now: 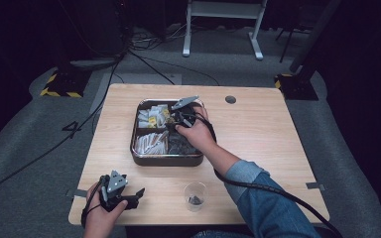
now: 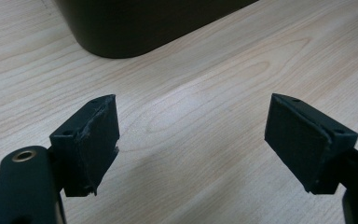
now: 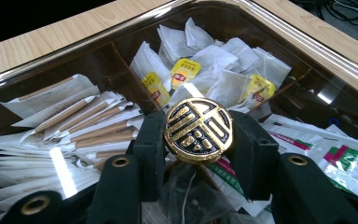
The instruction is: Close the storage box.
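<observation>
The right hand-held gripper [image 3: 198, 140] reaches forward, jaws clamped, while the left hand-held gripper [image 2: 191, 140] rests wide apart.

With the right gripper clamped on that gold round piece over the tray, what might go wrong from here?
1. The right gripper holds the gold medallion-like disc by its edges alone; the round rim may slip and drop among the tea bags.
2. A clear bag hangs under the disc and might snag the stick packets in the tray.
3. The forearm's way back passes near the plastic cup, which might tip.

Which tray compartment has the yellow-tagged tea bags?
The tray's far compartment with loose white tea bags, beyond the gold knob in the right claw. Its neighbours hold paper-wrapped sticks and flat printed sachets.
</observation>
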The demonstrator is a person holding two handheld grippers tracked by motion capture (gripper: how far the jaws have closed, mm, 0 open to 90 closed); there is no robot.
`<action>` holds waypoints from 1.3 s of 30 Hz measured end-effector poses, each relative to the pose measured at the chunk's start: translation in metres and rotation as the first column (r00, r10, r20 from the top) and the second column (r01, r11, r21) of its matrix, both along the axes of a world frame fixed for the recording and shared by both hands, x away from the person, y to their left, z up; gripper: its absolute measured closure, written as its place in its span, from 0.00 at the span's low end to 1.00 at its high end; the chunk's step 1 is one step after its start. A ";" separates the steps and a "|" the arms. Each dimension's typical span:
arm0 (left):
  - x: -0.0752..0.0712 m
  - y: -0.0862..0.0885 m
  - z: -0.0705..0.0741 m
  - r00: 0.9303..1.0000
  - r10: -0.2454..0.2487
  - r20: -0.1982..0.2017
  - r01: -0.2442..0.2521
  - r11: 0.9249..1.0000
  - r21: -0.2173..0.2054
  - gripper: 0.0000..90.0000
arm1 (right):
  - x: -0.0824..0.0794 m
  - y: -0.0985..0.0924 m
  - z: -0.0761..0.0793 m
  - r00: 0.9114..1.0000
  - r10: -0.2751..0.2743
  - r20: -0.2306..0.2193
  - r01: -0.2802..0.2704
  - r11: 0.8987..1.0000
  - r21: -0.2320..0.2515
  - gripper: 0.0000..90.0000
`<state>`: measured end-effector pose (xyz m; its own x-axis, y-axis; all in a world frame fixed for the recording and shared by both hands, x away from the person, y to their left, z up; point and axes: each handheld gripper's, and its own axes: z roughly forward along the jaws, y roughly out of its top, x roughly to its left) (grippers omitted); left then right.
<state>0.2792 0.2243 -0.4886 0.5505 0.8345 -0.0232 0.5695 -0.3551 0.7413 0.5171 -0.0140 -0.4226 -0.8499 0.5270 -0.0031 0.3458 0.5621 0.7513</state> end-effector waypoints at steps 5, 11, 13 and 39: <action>0.000 0.001 0.000 1.000 -0.003 0.000 0.003 1.000 -0.001 0.20 | 0.002 0.005 -0.002 1.000 0.007 0.000 -0.007 1.000 -0.010 0.65; 0.000 0.001 0.001 1.000 -0.006 0.000 0.006 1.000 -0.002 0.20 | 0.004 0.006 -0.005 1.000 -0.003 -0.007 0.002 1.000 -0.013 0.65; 0.000 0.001 0.001 1.000 -0.007 -0.001 0.007 1.000 -0.001 0.20 | 0.005 0.006 -0.007 1.000 -0.003 -0.013 0.003 1.000 -0.013 0.65; 0.000 0.000 0.000 1.000 -0.002 -0.007 0.002 1.000 -0.010 0.20 | 0.003 0.006 -0.014 1.000 -0.003 -0.016 0.002 1.000 -0.017 0.65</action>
<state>0.2796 0.2242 -0.4889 0.5516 0.8333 -0.0354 0.5743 -0.3488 0.7406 0.5198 -0.0079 -0.4367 -0.8486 0.5291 0.0014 0.3591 0.5740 0.7360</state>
